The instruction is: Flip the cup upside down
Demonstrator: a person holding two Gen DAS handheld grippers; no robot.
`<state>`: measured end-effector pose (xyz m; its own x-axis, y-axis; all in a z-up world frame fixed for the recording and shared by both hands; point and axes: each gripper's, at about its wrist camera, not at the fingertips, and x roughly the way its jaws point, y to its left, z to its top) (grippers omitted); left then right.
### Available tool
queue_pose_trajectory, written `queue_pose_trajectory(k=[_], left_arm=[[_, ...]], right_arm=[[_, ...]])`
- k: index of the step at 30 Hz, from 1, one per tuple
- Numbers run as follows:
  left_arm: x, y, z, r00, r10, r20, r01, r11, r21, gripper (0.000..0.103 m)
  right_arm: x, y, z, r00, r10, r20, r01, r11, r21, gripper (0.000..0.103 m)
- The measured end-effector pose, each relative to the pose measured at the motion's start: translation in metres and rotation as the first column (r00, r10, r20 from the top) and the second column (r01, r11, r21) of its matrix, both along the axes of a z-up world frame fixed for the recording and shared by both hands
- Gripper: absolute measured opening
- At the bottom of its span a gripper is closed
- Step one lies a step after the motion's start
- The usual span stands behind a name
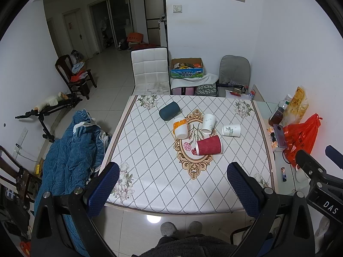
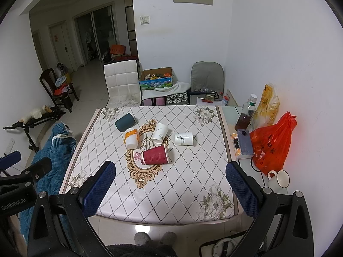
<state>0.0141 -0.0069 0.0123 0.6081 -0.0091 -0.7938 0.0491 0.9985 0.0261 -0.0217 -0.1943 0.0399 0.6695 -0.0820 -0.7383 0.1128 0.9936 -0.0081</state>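
Left gripper (image 1: 172, 189): jaws wide apart, nothing between the blue pads, held over the near table edge. Right gripper (image 2: 170, 189): same, spread wide and empty. The right unit's body in the left view reads "DAS"; the left unit's body in the right view reads "GenRobot.AI".

Table (image 1: 150, 192) has a diamond-pattern cloth with flower corners and a gold oval in the middle. Five cups, all on their sides, none upside down:
- red cup (image 1: 209, 145), ribbed, nearest, on the oval
- orange cup (image 1: 181, 127), white with orange band, left of centre
- white cup (image 1: 208, 123), faint marks, just beside the orange one
- printed cup (image 1: 231, 130), dark print too small to read, right of the rest
- grey cup (image 1: 169, 111), dark blue-grey, farthest

Right edge of the table: mug (image 2: 278, 180), phone (image 2: 245, 141), orange bag (image 2: 271, 143) with unreadable print, bottle (image 2: 246, 114).

Behind the table: white chair (image 1: 150, 70), box (image 1: 186, 68) with blue Chinese label, grey chair (image 1: 234, 72).
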Motion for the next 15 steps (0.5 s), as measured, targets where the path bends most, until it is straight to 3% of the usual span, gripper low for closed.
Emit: queue_pose_trajectory(k=[15], left_arm=[[0.0039,0.0009,-0.0009,1.0,0.007,-0.013,-0.007,1.0,-0.008,0.103]], right_arm=[[0.0006,-0.0105,0.0006,1.0,0.018,-0.011,-0.018,0.999,0.034,0.103]])
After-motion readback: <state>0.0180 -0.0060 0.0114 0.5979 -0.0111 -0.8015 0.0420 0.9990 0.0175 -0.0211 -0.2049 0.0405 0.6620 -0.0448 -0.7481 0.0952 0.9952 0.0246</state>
